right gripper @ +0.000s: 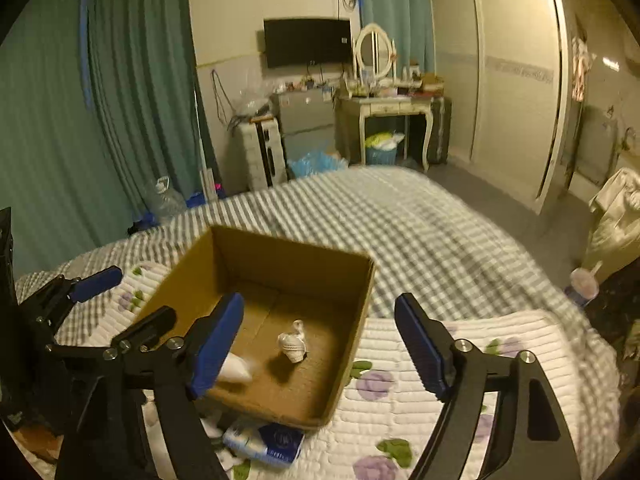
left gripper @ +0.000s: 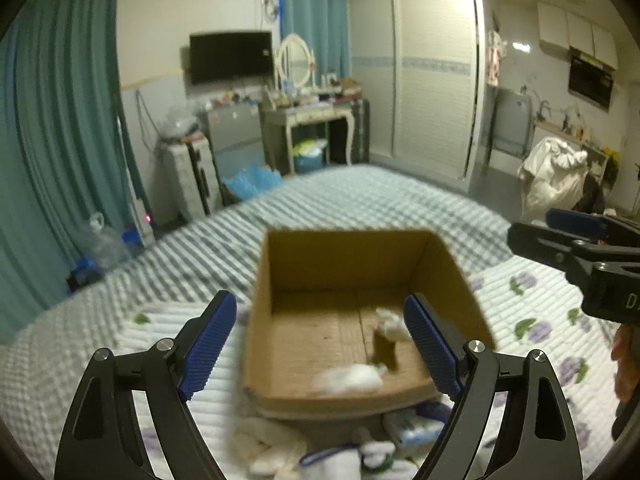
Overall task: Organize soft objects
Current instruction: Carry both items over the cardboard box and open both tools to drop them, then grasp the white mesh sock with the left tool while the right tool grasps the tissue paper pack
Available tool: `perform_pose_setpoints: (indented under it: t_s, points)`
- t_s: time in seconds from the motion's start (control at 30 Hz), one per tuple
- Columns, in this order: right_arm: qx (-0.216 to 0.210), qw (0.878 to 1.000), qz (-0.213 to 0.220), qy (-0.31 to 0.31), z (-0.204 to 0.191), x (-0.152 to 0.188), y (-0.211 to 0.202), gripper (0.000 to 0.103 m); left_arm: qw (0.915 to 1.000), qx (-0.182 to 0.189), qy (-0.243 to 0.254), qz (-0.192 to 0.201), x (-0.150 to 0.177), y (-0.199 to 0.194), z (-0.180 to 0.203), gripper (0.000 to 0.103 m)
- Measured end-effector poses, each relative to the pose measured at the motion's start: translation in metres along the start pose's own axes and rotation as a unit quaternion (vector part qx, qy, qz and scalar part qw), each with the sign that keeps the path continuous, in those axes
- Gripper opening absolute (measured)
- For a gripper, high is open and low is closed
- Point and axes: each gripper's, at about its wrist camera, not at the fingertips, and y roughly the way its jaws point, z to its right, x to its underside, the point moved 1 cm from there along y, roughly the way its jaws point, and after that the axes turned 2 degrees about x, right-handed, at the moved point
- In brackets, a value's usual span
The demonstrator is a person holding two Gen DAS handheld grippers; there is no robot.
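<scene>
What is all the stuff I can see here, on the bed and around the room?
Box: one, brown cardboard, open, on the bed.
Socks: two white pieces inside the box; one blurred.
Soft pile: several white and blue items, on the bed at the box's near edge.
Quilt: one, white with purple flowers, under the box.
Bed: one, grey-checked cover.
TV: one, black, on the far wall.
Dresser: one, cream, with oval mirror.
Wardrobe: one, white, right.
Curtains: green, left.
Left gripper: open.
Right gripper: open.
</scene>
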Motion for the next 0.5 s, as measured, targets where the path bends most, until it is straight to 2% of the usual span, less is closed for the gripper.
perform_pose_setpoints:
  t_s: [0.1, 0.17, 0.23, 0.27, 0.4, 0.5]
  points:
    - [0.009, 1.0, 0.022, -0.015, -0.007, -0.01, -0.049, 0.087, 0.9996, -0.004, 0.002, 0.029, -0.011, -0.048, 0.0, 0.087]
    - [0.017, 0.999, 0.037, -0.028, -0.012, -0.015, -0.085, 0.095, 0.9989, -0.004, 0.0, 0.047, -0.016, -0.08, -0.003, 0.087]
    - [0.027, 0.998, 0.048, -0.039, -0.017, -0.018, -0.12, 0.1, 0.9982, -0.003, -0.003, 0.06, -0.016, -0.106, -0.006, 0.095]
    - [0.029, 0.997, 0.054, -0.042, -0.018, -0.017, -0.135, 0.103, 0.9979, 0.0, -0.003, 0.065, -0.014, -0.118, -0.008, 0.095]
    - [0.039, 0.996, 0.063, -0.057, -0.026, 0.001, -0.177, 0.103, 0.9974, 0.013, -0.005, 0.071, 0.001, -0.149, -0.012, 0.096]
    - [0.043, 0.995, 0.048, -0.072, -0.032, 0.027, -0.187, 0.103, 0.9977, 0.016, 0.001, 0.065, 0.023, -0.157, -0.013, 0.096]
